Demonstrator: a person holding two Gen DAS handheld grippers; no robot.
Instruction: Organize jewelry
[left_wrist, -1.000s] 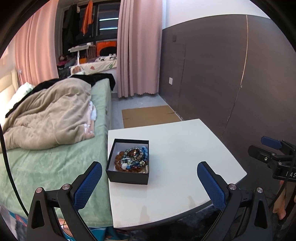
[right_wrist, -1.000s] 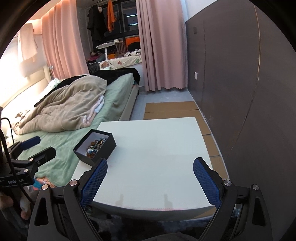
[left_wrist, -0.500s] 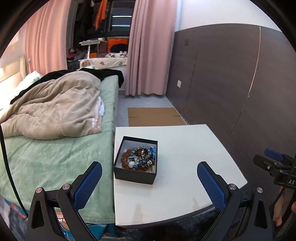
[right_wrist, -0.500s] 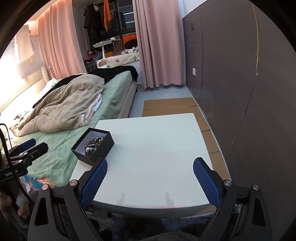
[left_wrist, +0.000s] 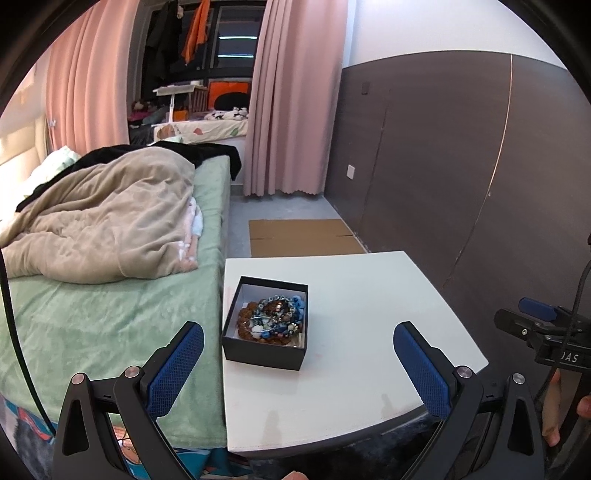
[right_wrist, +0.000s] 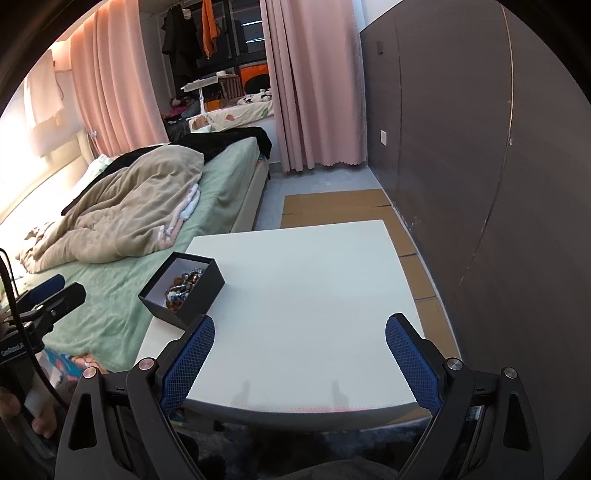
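While both the left gripper (left_wrist: 298, 363) and right gripper (right_wrist: 300, 352) hover spread and empty, tangled, indistinct beaded jewelry (left_wrist: 272, 320) fills the black box (left_wrist: 264, 355) at the white table's (left_wrist: 362, 306) nine o'clock edge.

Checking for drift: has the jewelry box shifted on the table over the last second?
No. The box still sits at the table's left edge beside the bed; only the cameras moved.

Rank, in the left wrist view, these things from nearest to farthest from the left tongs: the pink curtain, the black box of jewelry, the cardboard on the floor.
From the left tongs, which are open:
1. Black box of jewelry: on the white table, near its left edge, just ahead.
2. Cardboard: flat on the floor, beyond the table's far edge.
3. Pink curtain: hanging at the far end of the room.
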